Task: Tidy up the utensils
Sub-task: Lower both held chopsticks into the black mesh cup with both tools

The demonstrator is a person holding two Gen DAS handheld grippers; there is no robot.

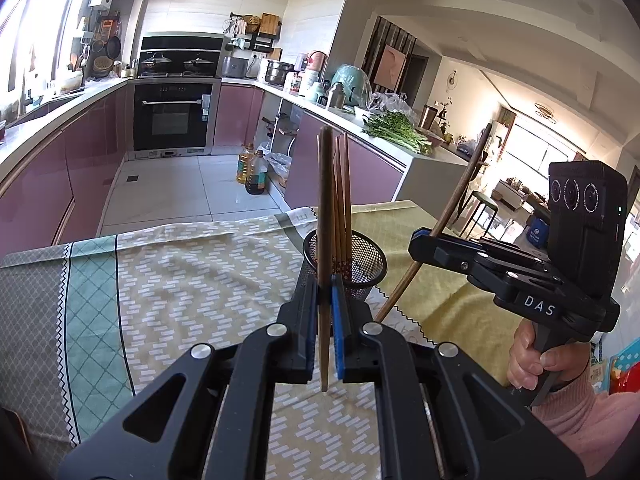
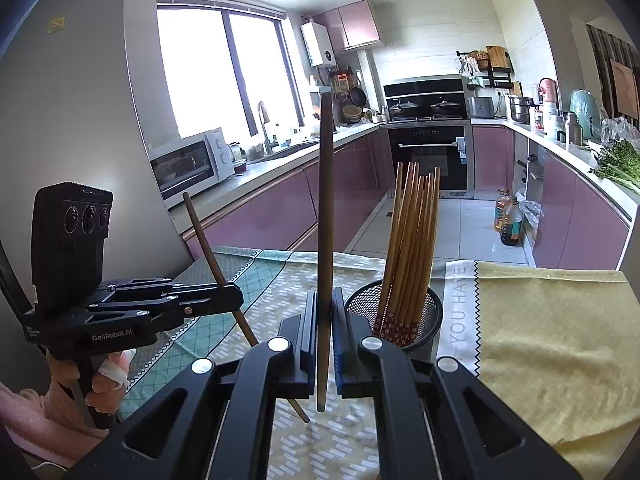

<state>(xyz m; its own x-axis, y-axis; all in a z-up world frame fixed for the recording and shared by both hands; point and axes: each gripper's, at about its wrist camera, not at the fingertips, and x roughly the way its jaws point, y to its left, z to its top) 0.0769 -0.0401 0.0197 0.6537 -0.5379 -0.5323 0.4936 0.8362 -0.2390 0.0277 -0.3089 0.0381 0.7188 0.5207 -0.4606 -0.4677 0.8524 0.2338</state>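
Note:
A black mesh cup (image 1: 366,266) stands on the table and holds several wooden chopsticks (image 2: 412,240) upright. My left gripper (image 1: 325,294) is shut on one brown chopstick (image 1: 325,200), which stands nearly vertical just in front of the cup. My right gripper (image 2: 325,302) is shut on a second chopstick (image 2: 326,200), also near upright, left of the cup (image 2: 430,308). Each gripper shows in the other's view: the right gripper (image 1: 420,238) with its chopstick (image 1: 466,182) tilted, the left gripper (image 2: 236,294) with its chopstick (image 2: 204,236) leaning. A hand (image 1: 532,360) holds the right handle.
A patterned tablecloth (image 1: 180,280) and a yellow cloth (image 2: 540,340) cover the table. Beyond its far edge lies the kitchen floor with two oil bottles (image 1: 252,170), pink cabinets and an oven (image 1: 172,116). Greens (image 1: 396,128) lie on the right counter.

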